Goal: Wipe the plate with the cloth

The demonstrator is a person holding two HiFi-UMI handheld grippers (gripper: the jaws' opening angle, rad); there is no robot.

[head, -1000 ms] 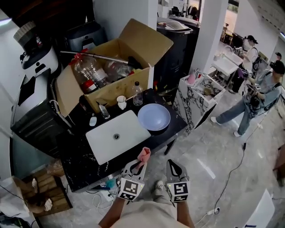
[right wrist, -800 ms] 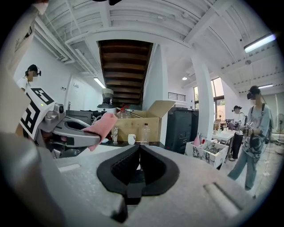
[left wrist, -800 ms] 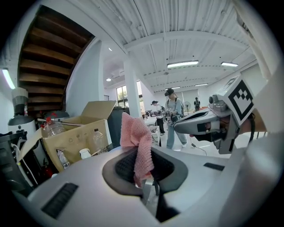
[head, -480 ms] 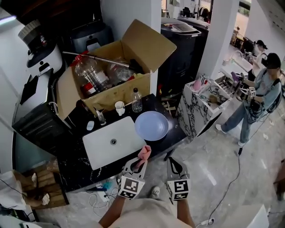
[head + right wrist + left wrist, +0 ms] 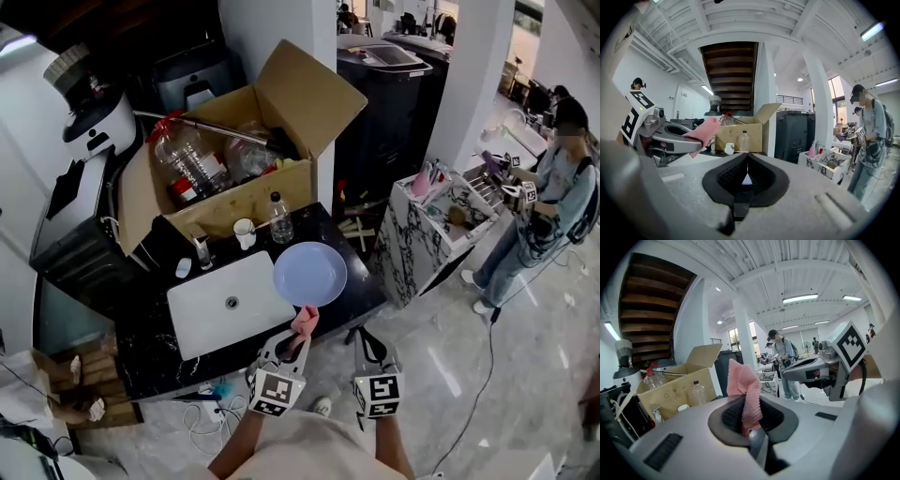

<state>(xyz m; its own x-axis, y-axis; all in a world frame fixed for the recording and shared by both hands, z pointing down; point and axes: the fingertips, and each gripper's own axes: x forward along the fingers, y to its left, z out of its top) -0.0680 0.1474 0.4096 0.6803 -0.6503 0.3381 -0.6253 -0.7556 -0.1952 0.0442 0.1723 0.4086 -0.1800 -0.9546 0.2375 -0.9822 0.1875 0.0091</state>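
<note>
Pink cloth [image 5: 304,321] is clamped in the left gripper [image 5: 298,336] jaws, sticking up past the tips. Right gripper [image 5: 365,336] jaws are together, nothing between them. Plate [image 5: 310,274] sits near the counter's [image 5: 155,361] front right corner, just right of the sink [image 5: 225,305] (nothing on it). Both grippers hang off the front edge. My read: cloth in hand, wiping not begun, whole plate left.

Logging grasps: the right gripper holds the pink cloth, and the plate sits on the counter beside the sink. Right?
No: the left gripper holds the pink cloth, as the left gripper view shows. The rest stands.
</note>
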